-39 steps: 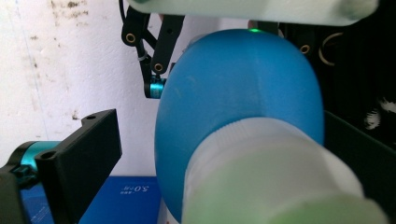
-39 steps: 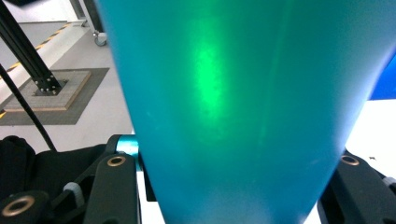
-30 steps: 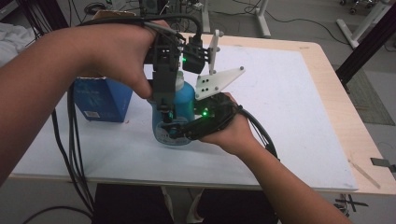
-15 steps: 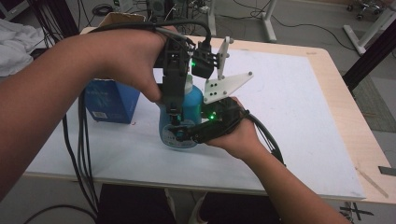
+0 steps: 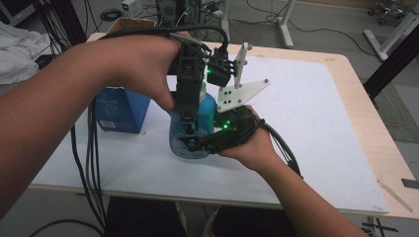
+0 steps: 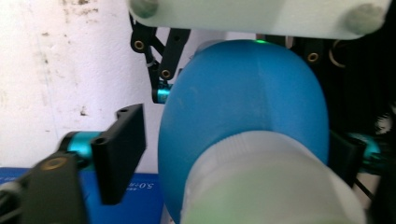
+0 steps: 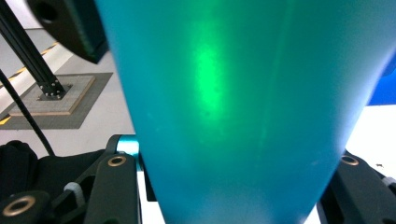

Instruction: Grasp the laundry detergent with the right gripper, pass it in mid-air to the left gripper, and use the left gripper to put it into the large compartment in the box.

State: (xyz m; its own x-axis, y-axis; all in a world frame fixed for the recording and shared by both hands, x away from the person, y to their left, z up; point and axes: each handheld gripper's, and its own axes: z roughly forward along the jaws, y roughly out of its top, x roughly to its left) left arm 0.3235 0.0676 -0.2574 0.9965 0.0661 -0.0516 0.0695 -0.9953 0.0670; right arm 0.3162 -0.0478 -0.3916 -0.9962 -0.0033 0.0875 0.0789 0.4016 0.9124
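Blue bottle (image 5: 190, 133) smooth glossy plastic (cap (image 6: 271, 182) white, matt); table (image 5: 346, 94) pale wood.

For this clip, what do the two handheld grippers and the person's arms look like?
Both grippers are black, with black linked jaws, brass-coloured pivot pins and teal fittings. The left gripper trails a bundle of black cables; the right gripper has a black cable running back along the wrist. Each shows a small green light and carries a pale three-cornered plate dotted with holes. Both forearms are bare, with no sleeves or gloves.

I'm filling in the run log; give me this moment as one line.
right gripper: shut on blue bottle | left gripper: above bottle, jaws just closing toward white cap, no contact yet | blue box: beside bottle
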